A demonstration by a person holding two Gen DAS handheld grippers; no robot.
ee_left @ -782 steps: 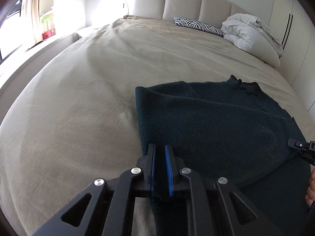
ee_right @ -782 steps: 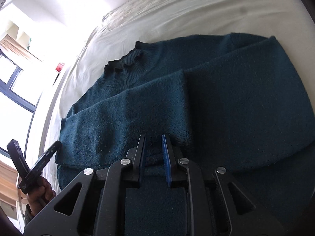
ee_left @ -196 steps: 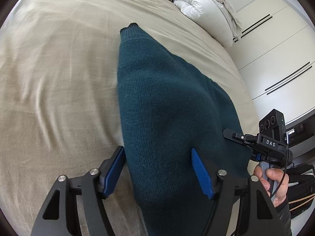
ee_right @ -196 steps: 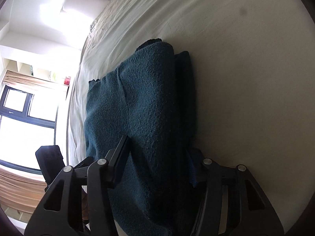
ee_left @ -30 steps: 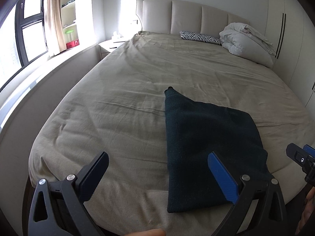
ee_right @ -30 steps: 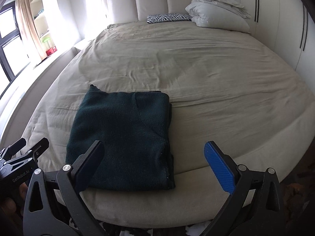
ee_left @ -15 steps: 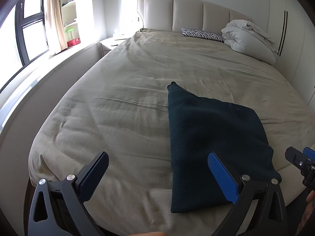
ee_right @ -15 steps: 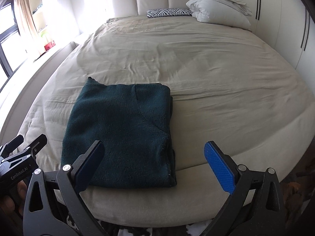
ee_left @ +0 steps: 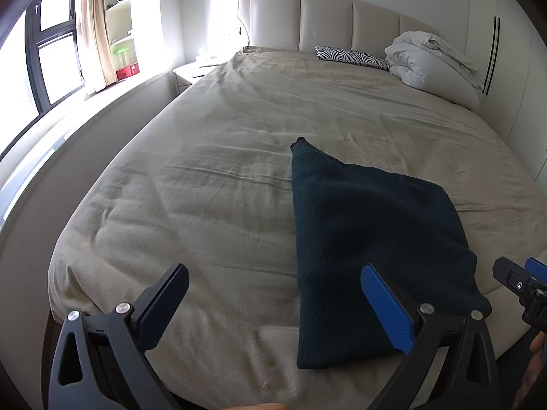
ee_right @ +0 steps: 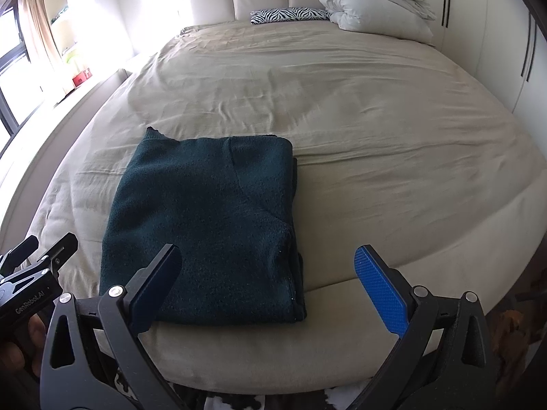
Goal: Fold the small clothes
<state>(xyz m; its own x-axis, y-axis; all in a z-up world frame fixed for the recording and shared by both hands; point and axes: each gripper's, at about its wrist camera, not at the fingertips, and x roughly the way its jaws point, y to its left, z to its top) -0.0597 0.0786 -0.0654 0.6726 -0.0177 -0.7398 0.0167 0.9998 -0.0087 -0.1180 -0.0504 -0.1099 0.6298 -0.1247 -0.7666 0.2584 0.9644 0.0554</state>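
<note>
Lying folded on bed [ee_right: 376, 119], sweater [ee_right: 205, 225], long axis toward headboard, both claws spread empty.

The folded sweater [ee_right: 205, 225] lies on the bed [ee_right: 376, 130] near its foot edge, pillows [ee_right: 372, 7] far behind.

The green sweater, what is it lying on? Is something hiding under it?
The folded sweater lies on the beige bed sheet, near the foot edge. Whatever is directly underneath is covered, so that cannot be seen.

Your right gripper [ee_left: 523, 282] is cut off by left-wrist view's edge, jaws unreadable. Sweater [ee_right: 205, 229] underlayers hidden. Shelf items [ee_left: 123, 59] by window too small to ID.
</note>
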